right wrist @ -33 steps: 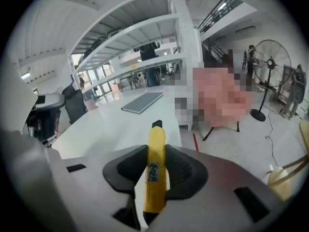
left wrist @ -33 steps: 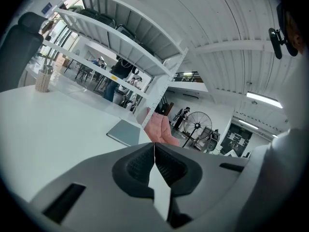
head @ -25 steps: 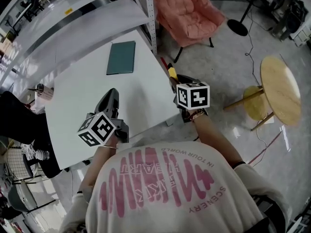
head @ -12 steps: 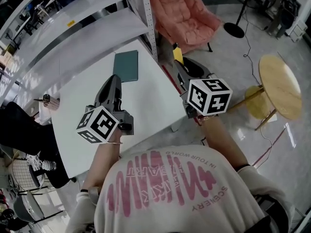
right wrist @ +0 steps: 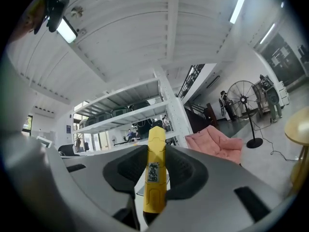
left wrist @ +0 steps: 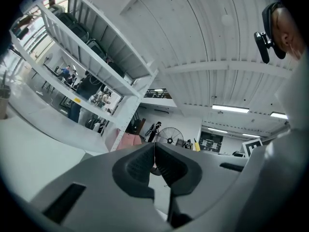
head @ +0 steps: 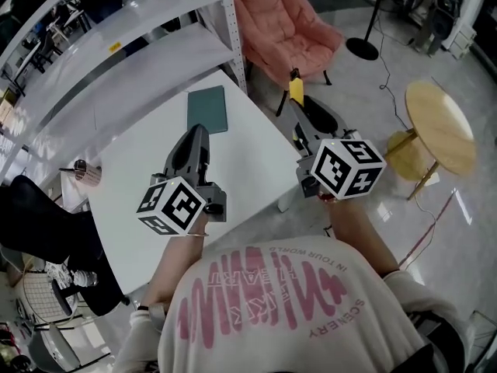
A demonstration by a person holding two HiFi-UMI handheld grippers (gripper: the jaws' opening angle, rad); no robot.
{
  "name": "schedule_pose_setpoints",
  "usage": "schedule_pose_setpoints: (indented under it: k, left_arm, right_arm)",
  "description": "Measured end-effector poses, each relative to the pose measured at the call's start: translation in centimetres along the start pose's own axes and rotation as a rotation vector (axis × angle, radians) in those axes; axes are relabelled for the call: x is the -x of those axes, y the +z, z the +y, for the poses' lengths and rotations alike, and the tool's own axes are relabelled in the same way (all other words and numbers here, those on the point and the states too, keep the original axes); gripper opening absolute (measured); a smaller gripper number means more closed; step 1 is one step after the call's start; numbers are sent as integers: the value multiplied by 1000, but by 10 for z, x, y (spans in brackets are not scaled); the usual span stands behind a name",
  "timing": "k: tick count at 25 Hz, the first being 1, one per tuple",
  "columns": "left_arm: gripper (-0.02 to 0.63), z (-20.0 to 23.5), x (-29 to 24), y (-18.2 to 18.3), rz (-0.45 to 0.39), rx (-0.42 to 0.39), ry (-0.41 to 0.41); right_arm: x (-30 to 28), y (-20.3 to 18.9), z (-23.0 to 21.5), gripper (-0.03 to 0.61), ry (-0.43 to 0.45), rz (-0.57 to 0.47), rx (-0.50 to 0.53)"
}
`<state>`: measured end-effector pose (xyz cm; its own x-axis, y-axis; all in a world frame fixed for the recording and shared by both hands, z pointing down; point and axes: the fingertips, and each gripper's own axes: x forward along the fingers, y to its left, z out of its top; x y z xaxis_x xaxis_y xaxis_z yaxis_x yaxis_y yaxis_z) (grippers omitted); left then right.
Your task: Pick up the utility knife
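Observation:
The utility knife (right wrist: 155, 170) is yellow with a small label, and it stands upright between the pads of my right gripper (right wrist: 157, 154), which is shut on it. In the head view its yellow tip (head: 295, 89) sticks out past the right gripper (head: 298, 106), held in the air off the right edge of the white table (head: 147, 173). My left gripper (head: 198, 134) hovers over the table's middle. In the left gripper view its jaws meet in a thin line, so the left gripper (left wrist: 154, 153) is shut with nothing in it.
A dark green notebook (head: 207, 108) lies at the table's far end. A pink chair (head: 283, 26) stands beyond the table, a round wooden side table (head: 439, 127) to the right. A white shelf rack (head: 116, 49) runs along the far left. A small cup (head: 81, 169) sits at the table's left edge.
Both grippers have risen and now point level. The right one has lifted the yellow knife from beside the table's right edge. The left one stays shut and empty.

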<state>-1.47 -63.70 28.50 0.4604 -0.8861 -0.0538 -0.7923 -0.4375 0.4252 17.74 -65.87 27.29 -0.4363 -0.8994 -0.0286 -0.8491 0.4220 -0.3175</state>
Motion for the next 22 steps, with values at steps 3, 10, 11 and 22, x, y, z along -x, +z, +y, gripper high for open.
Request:
schedule_pose_setpoints:
  k: [3, 10, 11, 22]
  left_arm:
    - [25, -1, 16, 0, 25, -1, -30]
    - [25, 7, 70, -7, 68, 8, -55]
    - [25, 8, 77, -10, 74, 16, -57]
    - [25, 11, 131, -38, 148, 58, -116]
  right_arm:
    - [14, -6, 14, 132, -30, -5, -5]
    - [47, -32, 61, 132, -86, 2, 2]
    - [54, -36, 68, 132, -93, 6, 8]
    - [101, -79, 105, 132, -176, 38, -8]
